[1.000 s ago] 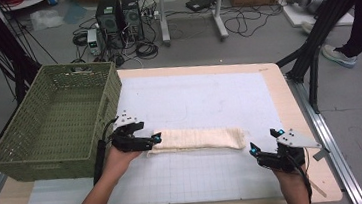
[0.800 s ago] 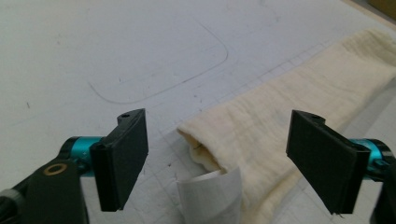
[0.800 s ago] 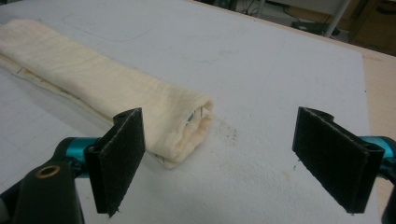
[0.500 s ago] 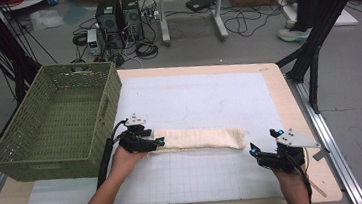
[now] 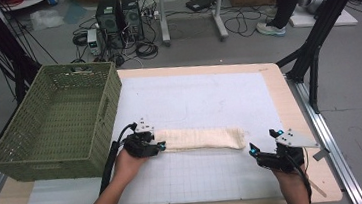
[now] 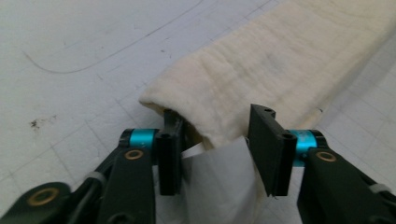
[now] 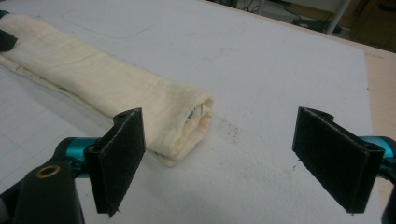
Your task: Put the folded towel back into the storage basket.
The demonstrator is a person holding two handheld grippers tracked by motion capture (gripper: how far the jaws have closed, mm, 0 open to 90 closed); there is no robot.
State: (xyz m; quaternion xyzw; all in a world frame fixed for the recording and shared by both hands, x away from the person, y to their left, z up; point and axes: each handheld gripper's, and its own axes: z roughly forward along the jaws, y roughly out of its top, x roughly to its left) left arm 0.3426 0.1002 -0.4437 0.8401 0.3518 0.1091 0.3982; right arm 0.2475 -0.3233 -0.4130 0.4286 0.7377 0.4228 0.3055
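A cream cloth rolled into a long tube [image 5: 200,139] lies crosswise on the white mat [image 5: 204,100]. My left gripper [image 5: 159,145] is at its left end. In the left gripper view the jaws have just been closing, and the cloth's end [image 6: 280,65] with a white fold is pinched between the pads of my left gripper [image 6: 217,140]. My right gripper [image 5: 263,141] stands open just right of the roll's other end. In the right gripper view the roll's end [image 7: 187,116] lies ahead of the left pad, with bare mat between the pads of my right gripper [image 7: 224,154].
A green woven basket [image 5: 104,104] with nothing in it stands on the table's left side, close to my left hand. The wooden table edge [image 5: 298,116] runs along the right. Computers, cables and a person's legs are on the floor beyond.
My left gripper has slid a little right and down onto the roll's left end, and its jaws have narrowed around the cloth. The right gripper has stayed put.
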